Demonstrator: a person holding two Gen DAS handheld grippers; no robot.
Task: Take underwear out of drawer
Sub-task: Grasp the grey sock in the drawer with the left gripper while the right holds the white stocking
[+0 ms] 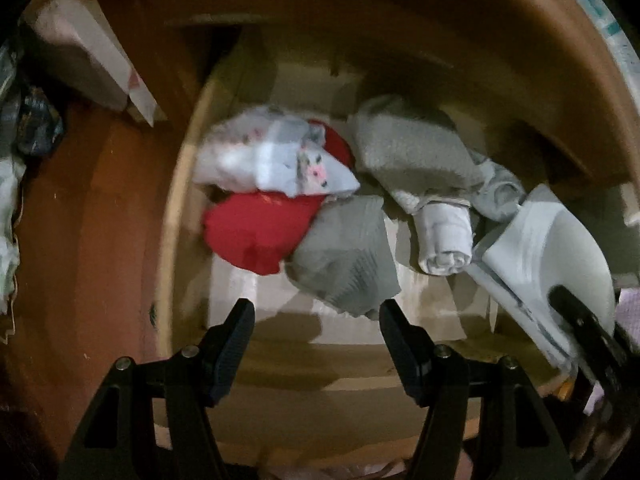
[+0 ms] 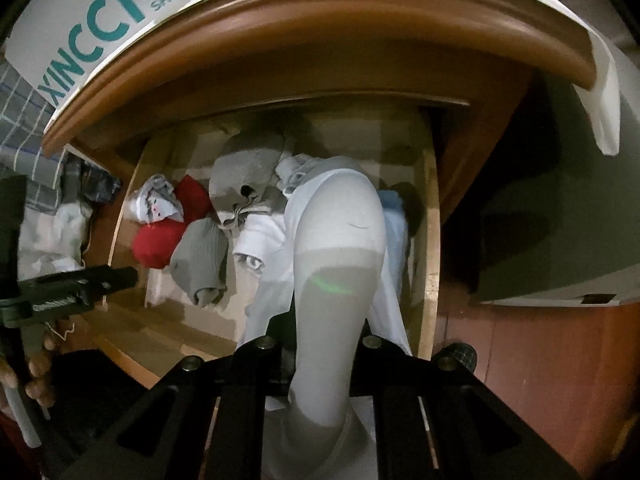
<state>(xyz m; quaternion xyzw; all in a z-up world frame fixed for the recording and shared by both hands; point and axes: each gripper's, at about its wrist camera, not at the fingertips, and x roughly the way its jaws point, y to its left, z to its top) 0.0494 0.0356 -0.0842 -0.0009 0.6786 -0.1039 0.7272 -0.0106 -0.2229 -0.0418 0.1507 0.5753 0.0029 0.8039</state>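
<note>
The right tongs (image 2: 320,376) are clamped on a pale grey-white garment (image 2: 340,240), which drapes from between them up and over the near part of the open drawer (image 2: 430,240); its fabric hides the tips. The left tongs (image 1: 316,320) stand apart with nothing between them, pointing down into the drawer above its bare floor, just in front of a grey folded piece (image 1: 348,256).

Judging by this, the task is under way but not finished. One piece of underwear is gripped and partly lifted, yet it hangs over the drawer rather than clear of it. Inside the drawer several pieces lie untouched: a red bundle (image 1: 256,232) to the left of the grey folded piece, a white printed item (image 1: 272,160) lying on top of the red one, a larger grey bundle (image 1: 412,148) behind the grey folded piece, and a rolled white piece (image 1: 444,240) to its right. A light-blue item (image 2: 394,216) shows in the right wrist view by the drawer's right wall.

What seems left: carry the held garment clear, then take the others, the grey folded piece being nearest the empty tongs.
</note>
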